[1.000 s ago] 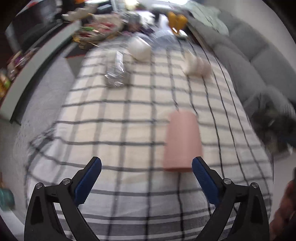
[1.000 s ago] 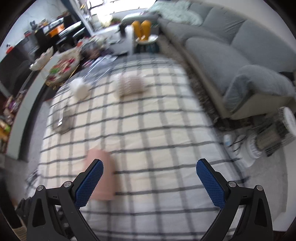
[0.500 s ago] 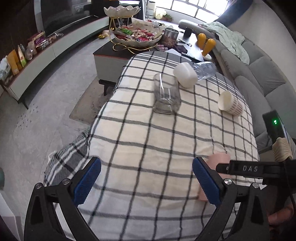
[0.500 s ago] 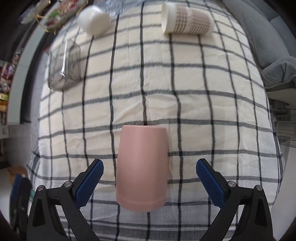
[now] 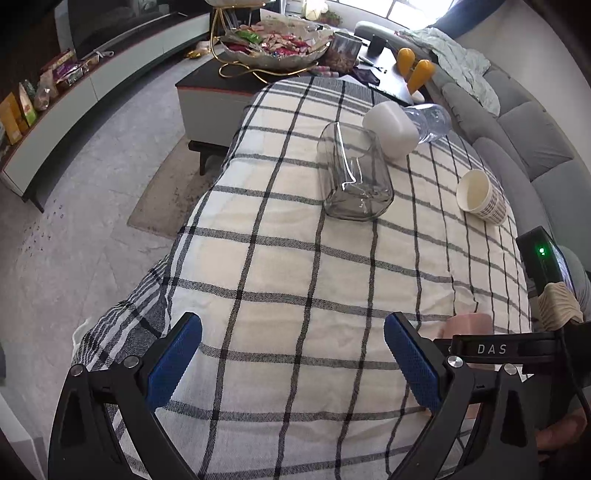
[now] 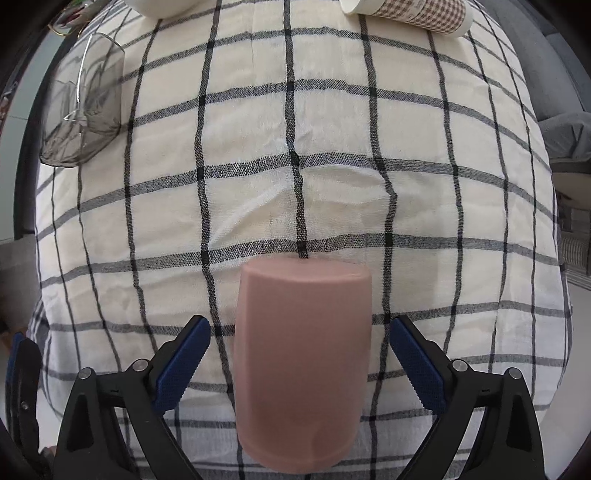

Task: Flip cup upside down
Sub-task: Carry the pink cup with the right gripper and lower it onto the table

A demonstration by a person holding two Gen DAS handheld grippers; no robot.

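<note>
The smooth pink plastic cup lies on its side on the cream cloth with black checks, closed flat base pointing away from the right wrist camera, the mouth end nearest the lens and out of sight. It sits right in the gap of the right gripper, blue ribbed pads flanking it on either side. The jaws stand wide, and a strip of cloth shows between each pad and the cup wall, so nothing is clamped.

From the left wrist view only a sliver of that pink cup peeks out at the lower right, behind the black bar lettered DAS. The left gripper hangs over bare checked cloth, its jaws spread wide with nothing between them, well to the side of the cup.

Further out, a clear square-sided glass tumbler lies tipped over on the cloth. Just beyond it sits a white rounded cup on its side, and a clear plastic bottle lies against that. Off to the right, a paper cup with a brown check pattern lies on its side, mouth toward the left wrist camera. The right wrist view catches the same tumbler at upper left and the paper cup along the top edge.

Beyond the cloth, a dark low table carries a bowl piled with wrapped snacks, and a grey sofa runs along the right.
</note>
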